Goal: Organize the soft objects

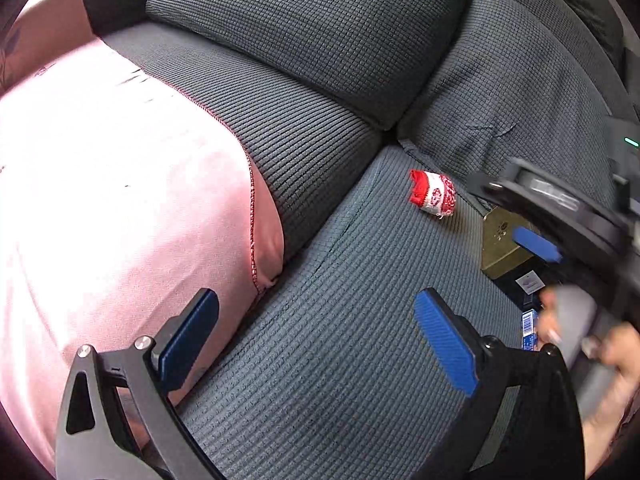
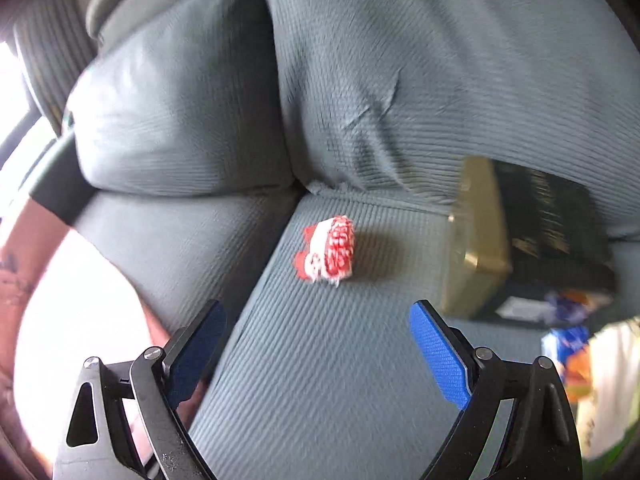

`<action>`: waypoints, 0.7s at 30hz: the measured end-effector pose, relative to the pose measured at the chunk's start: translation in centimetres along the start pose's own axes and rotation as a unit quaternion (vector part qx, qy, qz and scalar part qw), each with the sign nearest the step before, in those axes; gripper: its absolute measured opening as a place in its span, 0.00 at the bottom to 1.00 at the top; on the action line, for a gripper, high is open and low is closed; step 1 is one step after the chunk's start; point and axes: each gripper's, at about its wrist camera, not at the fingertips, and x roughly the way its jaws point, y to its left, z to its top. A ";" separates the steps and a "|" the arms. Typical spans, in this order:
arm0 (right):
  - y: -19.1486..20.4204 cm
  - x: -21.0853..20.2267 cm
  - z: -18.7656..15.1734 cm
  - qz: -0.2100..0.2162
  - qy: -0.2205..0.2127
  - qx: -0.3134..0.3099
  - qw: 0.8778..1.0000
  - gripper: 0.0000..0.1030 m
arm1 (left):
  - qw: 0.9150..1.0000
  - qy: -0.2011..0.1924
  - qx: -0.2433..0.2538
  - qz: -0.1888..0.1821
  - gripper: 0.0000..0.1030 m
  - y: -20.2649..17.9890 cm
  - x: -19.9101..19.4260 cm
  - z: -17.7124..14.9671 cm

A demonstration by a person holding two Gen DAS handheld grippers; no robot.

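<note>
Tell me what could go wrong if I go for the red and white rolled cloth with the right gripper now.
1. The right gripper is open but short of the red and white rolled cloth; closing early would likely pinch the grey seat cover.
2. The gold box lies close beside the roll; a wide approach might knock it.
3. The left gripper is near; they may collide.

left wrist: steep down, close | right wrist: same | shared: sofa seat (image 1: 340, 340)
</note>
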 end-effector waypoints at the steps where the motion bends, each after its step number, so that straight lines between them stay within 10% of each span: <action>1: 0.4 1.3 0.5 -0.014 0.004 -0.006 1.000 0.87 | 1.000 0.000 0.000 0.000 0.95 0.0 0.1 0.0; 11: 1.5 9.8 1.9 -0.136 0.029 -0.049 0.989 0.77 | 1.000 0.018 -0.013 0.001 0.95 1.1 1.4 1.0; 13: 1.4 10.2 1.9 -0.121 0.026 -0.039 0.992 0.76 | 1.000 0.015 -0.020 0.002 0.95 1.4 1.4 1.1; 16: 1.3 11.2 1.5 -0.080 0.059 -0.029 0.995 0.42 | 0.999 0.019 -0.029 0.000 0.95 1.9 1.5 1.2; 21: 1.1 9.8 0.1 -0.085 0.045 -0.030 0.995 0.38 | 0.999 0.022 -0.033 0.003 0.95 2.3 1.5 1.0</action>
